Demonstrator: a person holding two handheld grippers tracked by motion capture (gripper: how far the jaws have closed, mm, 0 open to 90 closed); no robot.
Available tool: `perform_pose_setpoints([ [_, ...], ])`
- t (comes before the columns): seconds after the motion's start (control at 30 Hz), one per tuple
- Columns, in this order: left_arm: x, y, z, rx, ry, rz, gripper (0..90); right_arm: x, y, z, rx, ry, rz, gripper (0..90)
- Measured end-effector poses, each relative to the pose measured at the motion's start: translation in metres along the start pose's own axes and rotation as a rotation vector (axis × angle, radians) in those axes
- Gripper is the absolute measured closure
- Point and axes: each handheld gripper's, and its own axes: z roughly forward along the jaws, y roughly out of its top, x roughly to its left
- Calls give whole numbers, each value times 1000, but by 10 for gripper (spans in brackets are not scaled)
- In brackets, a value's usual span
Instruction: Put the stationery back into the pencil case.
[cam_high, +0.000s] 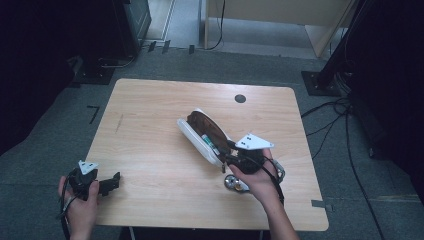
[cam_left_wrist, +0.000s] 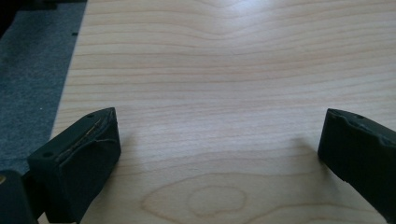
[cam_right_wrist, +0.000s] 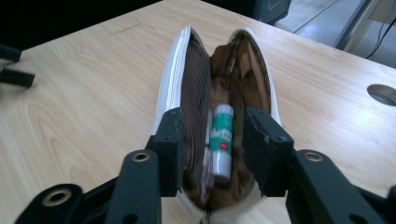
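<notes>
1. A light wooden table (cam_high: 165, 150) stands on grey carpet, with dark stands around.
2. An open white pencil case (cam_high: 197, 137) lies right of the table's centre, with a green-and-white tube (cam_right_wrist: 221, 135) inside.
3. The right hand-held gripper (cam_right_wrist: 212, 144) has its jaws part open, astride the case's near end.
4. The left hand-held gripper (cam_left_wrist: 219, 149), at the near left edge, gapes wide over bare wood.
5. The high view shows a metal object (cam_high: 235, 183) near the right hand.

A light wooden table (cam_high: 150, 130) carries an open white pouch (cam_high: 192, 135) and a small metal thing (cam_high: 233, 183).
</notes>
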Motion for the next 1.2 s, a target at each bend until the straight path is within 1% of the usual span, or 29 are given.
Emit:
perform_pose_setpoints([
  [0.03, 0, 0, 0, 0, 0, 0, 0, 0, 0, 0, 0, 0, 0, 579],
  [0.07, 0, 1, -1, -10, 5, -10, 0, -1, -9, -7, 5, -11, -21, 551],
  [0.1, -2, 2, -2, -16, -3, -12, 0, -2, -12, -9, 3, -13, -26, 543],
  [0.13, -4, 3, -3, -16, -23, -13, 0, -3, -17, -13, 4, -14, -29, 539],
  [0.17, -7, 3, -5, -20, -57, -14, 0, -4, -22, -15, 3, -10, -26, 530],
  [0.2, -9, 4, -6, -26, -73, -15, 0, -5, -28, -18, 4, 1, -20, 522],
  [0.27, -19, 6, -9, -28, -95, -2, 0, -7, -36, -20, 14, 7, -20, 510],
  [0.33, -30, 9, -10, -25, -108, 27, 0, -8, -47, -21, 23, 24, -27, 492],
  [0.37, -36, 10, -10, -21, -125, 45, 0, -8, -52, -21, 31, 29, -18, 489],
  [0.43, -44, 12, -10, -19, -153, 64, 0, -10, -63, -21, 32, 42, -3, 483],
  [0.5, -53, 13, -10, -18, -183, 80, 0, -12, -73, -20, 37, 51, 12, 475],
  [0.53, -53, 13, -10, -18, -183, 80, 0, -12, -73, -20, 37, 51, 12, 475],
  [0.57, -61, 15, -10, -18, -210, 95, 0, -13, -83, -19, 45, 66, 16, 460],
  [0.6, -61, 15, -10, -18, -210, 95, 0, -13, -86, -18, 49, 73, 16, 454],
  [0.63, -70, 16, -10, -20, -232, 113, 0, -13, -91, -17, 59, 86, 27, 440],
  [0.67, -75, 17, -10, -20, -237, 124, 0, -13, -93, -16, 64, 91, 30, 440],
  [0.7, -75, 17, -10, -20, -237, 124, 0, -13, -93, -16, 64, 91, 30, 440],
  [0.73, -84, 18, -8, -16, -256, 149, 0, -13, -101, -13, 82, 109, 32, 432],
  [0.8, -94, 19, -6, -14, -277, 172, 0, -13, -105, -11, 99, 116, 28, 432],
  [0.87, -101, 21, -5, -14, -294, 181, 0, -13, -110, -11, 115, 128, 23, 437],
  [0.9, -101, 21, -5, -14, -294, 181, 0, -13, -110, -11, 115, 128, 23, 437],
  [0.93, -108, 24, -3, -10, -305, 199, 0, -13, -114, -11, 133, 135, 14, 444],
  [0.97, -111, 27, -3, -13, -314, 208, 0, -13, -115, -11, 138, 135, 9, 445],
  [1.07, -117, 33, -5, -27, -341, 228, 0, -12, -119, -10, 156, 134, -4, 473],
  [1.1, -119, 34, -5, -34, -362, 231, 0, -11, -119, -9, 165, 137, -8, 487],
  [1.13, -120, 36, -5, -45, -384, 231, 0, -11, -119, -8, 165, 145, -8, 494],
  [1.17, -120, 36, -5, -45, -384, 231, 0, -11, -119, -7, 166, 156, -3, 502],
  [1.2, -122, 37, -6, -53, -399, 230, 0, -10, -118, -6, 166, 166, -9, 510],
])
